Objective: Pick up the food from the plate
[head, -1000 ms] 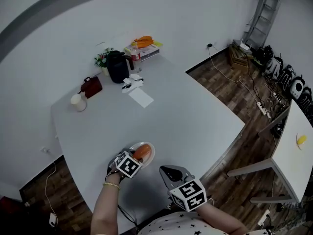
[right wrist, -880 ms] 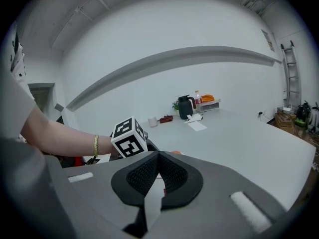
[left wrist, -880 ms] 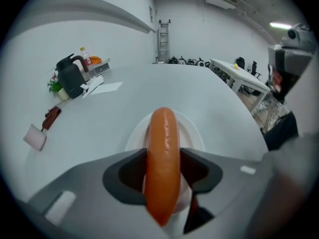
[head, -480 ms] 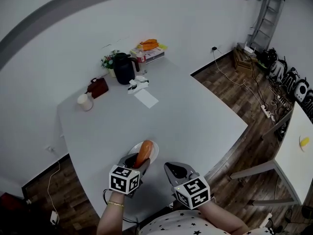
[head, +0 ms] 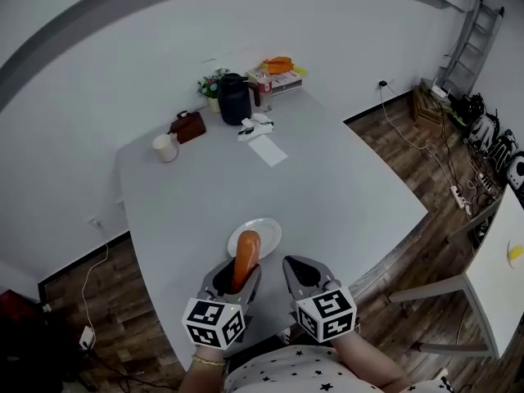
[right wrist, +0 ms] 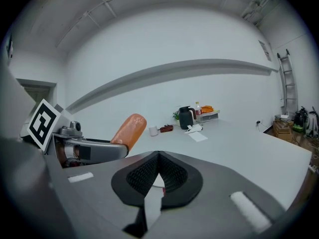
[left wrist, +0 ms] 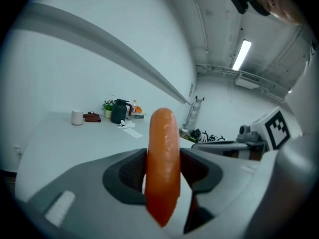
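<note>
An orange sausage (head: 245, 259) stands up between the jaws of my left gripper (head: 236, 278), which is shut on it near the table's front edge; in the left gripper view the sausage (left wrist: 163, 168) fills the gap between the dark pads. The white plate (head: 264, 231) lies bare on the grey table just beyond it. My right gripper (head: 301, 275) hovers beside the left one, its jaws shut with nothing in them. From the right gripper view the sausage (right wrist: 128, 130) sticks up out of the left gripper to the left.
At the table's far end stand a black kettle (head: 234, 98), a small plant (head: 212, 84), a white cup (head: 164, 147), a brown pouch (head: 188, 126), papers (head: 268, 151) and an orange item on a box (head: 279, 65). Cables and a ladder (head: 464, 49) lie on the wooden floor at right.
My left gripper has lifted the sausage off the plate and pulled it back towards the table's front edge. The right gripper has stayed beside it.
</note>
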### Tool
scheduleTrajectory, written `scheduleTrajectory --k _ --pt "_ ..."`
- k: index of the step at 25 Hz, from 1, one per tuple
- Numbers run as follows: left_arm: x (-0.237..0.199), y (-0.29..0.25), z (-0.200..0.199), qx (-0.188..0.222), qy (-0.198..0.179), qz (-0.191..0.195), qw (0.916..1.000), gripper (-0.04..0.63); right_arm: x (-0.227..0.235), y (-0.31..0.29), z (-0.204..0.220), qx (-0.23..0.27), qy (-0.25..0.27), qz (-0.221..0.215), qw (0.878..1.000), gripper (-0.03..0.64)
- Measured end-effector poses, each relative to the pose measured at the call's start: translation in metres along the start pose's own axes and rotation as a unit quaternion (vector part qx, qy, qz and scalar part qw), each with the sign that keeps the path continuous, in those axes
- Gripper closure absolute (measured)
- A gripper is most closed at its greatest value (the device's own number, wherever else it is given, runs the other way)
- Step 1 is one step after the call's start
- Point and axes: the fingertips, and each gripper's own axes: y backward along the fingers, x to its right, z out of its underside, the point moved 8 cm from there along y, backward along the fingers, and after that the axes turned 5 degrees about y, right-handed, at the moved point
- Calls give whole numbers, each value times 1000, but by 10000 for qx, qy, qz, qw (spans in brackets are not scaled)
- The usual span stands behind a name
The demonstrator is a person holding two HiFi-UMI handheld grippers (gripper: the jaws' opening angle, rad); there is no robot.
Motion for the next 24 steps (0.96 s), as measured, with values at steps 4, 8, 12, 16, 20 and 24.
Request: scheduleTrajectory --k 4,8,12,16,20,24 --pt "-2 9 2 13 -30 -47 10000 394 -12 0 2 -21 95 -52 9999 618" --pt "0 15 1 108 -32 -16 9999 394 -22 3 1 -9 197 -65 9998 618" --pt "5 17 0 149 -64 63 9998 394 -27 7 -2 70 273 -81 9996 618" --pt "9 15 1 160 -71 127 9998 394 -27 9 -5 125 316 -70 9994 618" --pt "12 14 -3 260 -68 128 9996 394 -25 10 -7 158 356 -53 9992 618" --pt "9 11 -4 268 -52 102 9996 394 -24 8 -7 170 385 -54 9991 618"
